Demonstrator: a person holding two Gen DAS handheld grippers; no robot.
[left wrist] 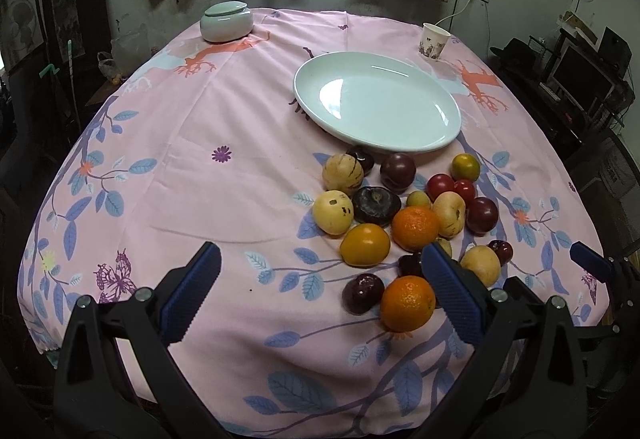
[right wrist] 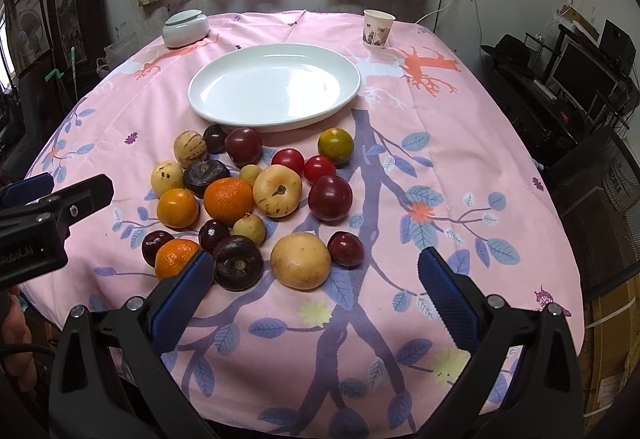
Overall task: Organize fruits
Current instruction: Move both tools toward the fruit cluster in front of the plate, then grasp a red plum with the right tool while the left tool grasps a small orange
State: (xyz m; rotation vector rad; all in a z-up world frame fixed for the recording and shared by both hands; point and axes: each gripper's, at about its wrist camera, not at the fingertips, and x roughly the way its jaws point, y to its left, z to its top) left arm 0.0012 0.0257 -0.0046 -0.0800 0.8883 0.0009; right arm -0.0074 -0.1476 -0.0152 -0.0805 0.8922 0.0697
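Observation:
Several fruits lie in a loose pile on the pink cloth in front of an empty white oval plate [left wrist: 440,143] [right wrist: 208,111]. Among them are oranges [left wrist: 407,303] [right wrist: 228,199], dark plums [left wrist: 397,171] [right wrist: 329,197], pale yellow melons [left wrist: 332,212] [right wrist: 300,260], red tomatoes [right wrist: 287,160] and dark purple fruits [right wrist: 238,263]. My left gripper [left wrist: 320,295] is open low over the cloth, its right finger beside the nearest orange. My right gripper [right wrist: 316,291] is open near the front of the pile, with nothing between its fingers. The left gripper's body [right wrist: 52,207] shows at the left edge of the right wrist view.
A pale lidded jar [left wrist: 226,21] [right wrist: 185,26] stands at the far left of the table and a paper cup [left wrist: 434,41] [right wrist: 377,29] at the far right. Curtains and a window lie behind. Shelves with electronics [right wrist: 576,79] stand to the right of the table.

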